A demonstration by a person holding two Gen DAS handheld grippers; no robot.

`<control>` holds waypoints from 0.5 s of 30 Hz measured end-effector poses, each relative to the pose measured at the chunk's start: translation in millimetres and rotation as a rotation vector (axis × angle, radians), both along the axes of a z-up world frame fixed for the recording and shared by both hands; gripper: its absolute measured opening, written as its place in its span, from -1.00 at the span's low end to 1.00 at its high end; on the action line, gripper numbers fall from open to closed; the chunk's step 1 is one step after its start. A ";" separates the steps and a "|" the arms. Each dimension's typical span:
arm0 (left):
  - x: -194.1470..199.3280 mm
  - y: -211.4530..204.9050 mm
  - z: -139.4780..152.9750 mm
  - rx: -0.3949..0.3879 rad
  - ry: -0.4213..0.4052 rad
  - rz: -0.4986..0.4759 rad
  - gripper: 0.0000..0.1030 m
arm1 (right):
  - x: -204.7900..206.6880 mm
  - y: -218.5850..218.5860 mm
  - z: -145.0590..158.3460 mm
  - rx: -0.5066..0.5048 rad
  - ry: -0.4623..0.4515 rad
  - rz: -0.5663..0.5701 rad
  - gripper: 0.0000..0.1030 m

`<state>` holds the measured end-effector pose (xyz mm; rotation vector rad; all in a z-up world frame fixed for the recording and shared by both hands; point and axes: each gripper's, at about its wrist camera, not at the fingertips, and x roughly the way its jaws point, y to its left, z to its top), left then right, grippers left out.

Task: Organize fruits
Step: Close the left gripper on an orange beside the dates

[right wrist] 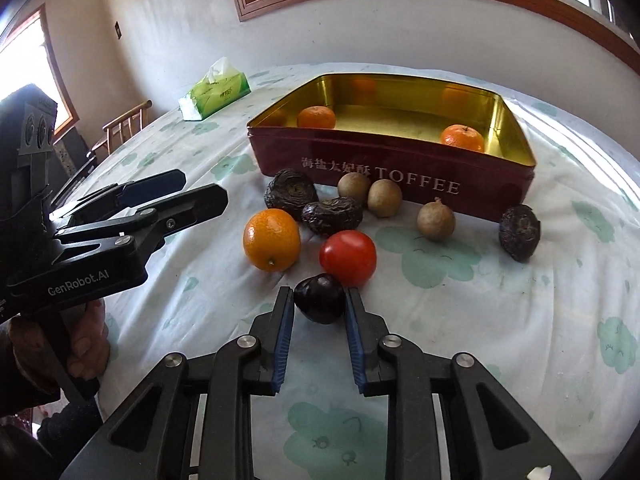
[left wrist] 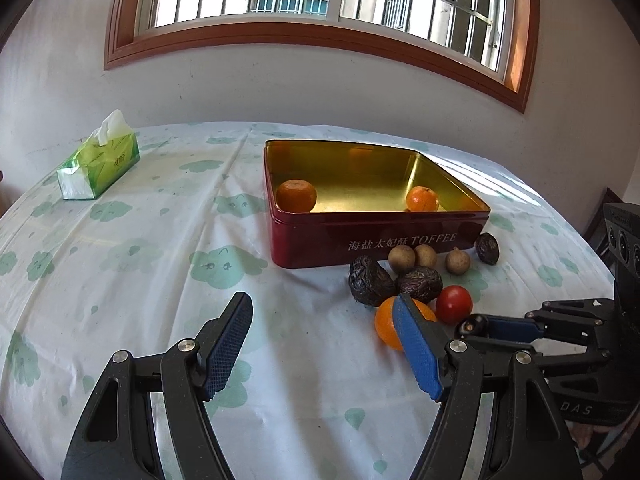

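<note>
A small dark round fruit lies on the tablecloth with my right gripper shut on it, one blue pad against each side. Just behind it are a red tomato and an orange. Several wrinkled dark fruits and brown longans lie in front of the red toffee tin, which holds two mandarins. My left gripper stands open and empty, its right finger just in front of the orange. The right gripper shows at the right of the left wrist view.
A green tissue pack sits at the far left of the round table. A wooden chair stands beyond the table's left edge. A hand holds the left gripper's handle. Wall and window lie behind the tin.
</note>
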<state>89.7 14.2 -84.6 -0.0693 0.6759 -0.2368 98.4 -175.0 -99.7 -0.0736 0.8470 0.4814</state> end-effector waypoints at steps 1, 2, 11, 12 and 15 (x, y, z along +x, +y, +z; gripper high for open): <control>-0.6 -3.4 0.5 0.007 0.004 -0.017 0.42 | -0.4 -11.0 3.8 0.001 -0.015 -0.039 -0.55; -1.9 -7.6 1.7 0.010 0.006 -0.037 0.42 | 0.2 -23.9 7.7 0.009 -0.027 -0.084 -0.55; 13.9 -43.6 -3.7 0.055 0.084 -0.103 0.42 | 19.5 -108.3 9.4 0.060 -0.020 -0.349 -0.55; 16.5 -46.2 -6.7 0.064 0.098 -0.103 0.42 | 20.2 -109.9 7.1 0.067 -0.011 -0.353 -0.55; 23.4 -45.5 -13.1 0.035 0.136 -0.110 0.36 | 21.7 -108.1 7.0 0.069 -0.013 -0.348 -0.55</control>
